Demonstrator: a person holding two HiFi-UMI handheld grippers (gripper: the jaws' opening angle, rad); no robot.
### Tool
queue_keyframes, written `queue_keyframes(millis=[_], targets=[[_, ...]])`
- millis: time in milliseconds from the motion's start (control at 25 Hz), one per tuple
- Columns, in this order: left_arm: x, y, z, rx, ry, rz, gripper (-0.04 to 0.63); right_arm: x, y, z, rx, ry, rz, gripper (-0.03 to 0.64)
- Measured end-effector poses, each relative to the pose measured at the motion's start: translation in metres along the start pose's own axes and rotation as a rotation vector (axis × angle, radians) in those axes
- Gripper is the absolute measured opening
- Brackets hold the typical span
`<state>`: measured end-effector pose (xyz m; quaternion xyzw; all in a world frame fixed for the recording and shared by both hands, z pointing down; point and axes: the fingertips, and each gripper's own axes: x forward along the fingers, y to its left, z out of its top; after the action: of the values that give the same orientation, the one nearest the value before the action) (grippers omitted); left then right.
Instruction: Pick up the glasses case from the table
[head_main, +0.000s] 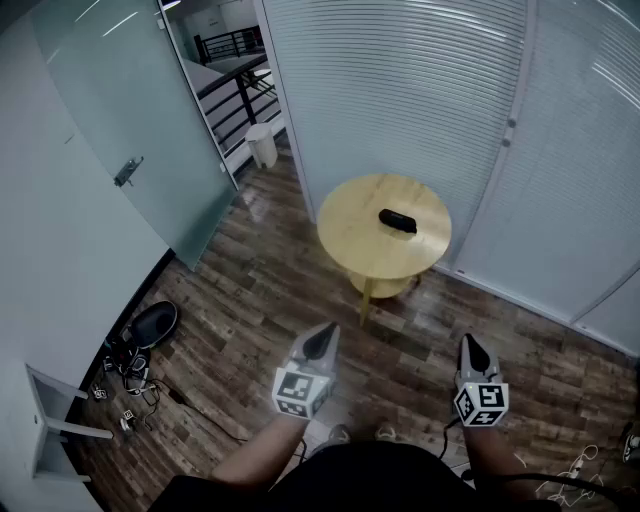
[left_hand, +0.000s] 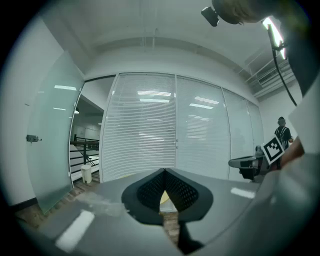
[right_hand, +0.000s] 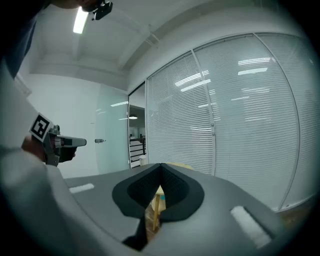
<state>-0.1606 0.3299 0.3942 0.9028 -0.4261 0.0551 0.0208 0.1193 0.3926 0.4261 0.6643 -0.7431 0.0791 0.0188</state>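
A black glasses case (head_main: 397, 220) lies on a small round wooden table (head_main: 350, 230) in front of a wall of white blinds. Both grippers hang well short of the table, over the wooden floor. My left gripper (head_main: 323, 338) points toward the table with its jaws closed tip to tip and nothing between them. My right gripper (head_main: 475, 350) sits to its right, also shut and empty. In the left gripper view the jaw tips (left_hand: 164, 171) meet, with a sliver of the table seen through the gap below. The right gripper view shows the same closed tips (right_hand: 160, 165).
A frosted glass door (head_main: 130, 130) stands at the left, with a white bin (head_main: 262, 145) beyond it near a railing. A dark round object and cables (head_main: 150, 325) lie on the floor at left. More cables (head_main: 575, 470) trail at the lower right.
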Motion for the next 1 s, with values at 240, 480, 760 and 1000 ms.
queue_keyframes(millis=[240, 480, 760, 1000], targets=[[0.001, -0.006, -0.004, 0.01, 0.018, 0.006, 0.003, -0.001, -0.014, 0.006, 0.011, -0.02, -0.015, 0.008], [0.021, -0.024, -0.006, 0.012, 0.035, 0.011, 0.003, -0.003, -0.03, 0.008, 0.02, -0.038, 0.031, 0.008], [0.046, -0.043, -0.012, 0.044, 0.027, 0.046, 0.003, 0.012, -0.06, -0.01, -0.023, -0.018, 0.068, 0.008], [0.067, -0.027, -0.026, -0.013, 0.073, 0.062, 0.003, 0.037, -0.064, -0.027, -0.015, 0.039, 0.091, 0.008]])
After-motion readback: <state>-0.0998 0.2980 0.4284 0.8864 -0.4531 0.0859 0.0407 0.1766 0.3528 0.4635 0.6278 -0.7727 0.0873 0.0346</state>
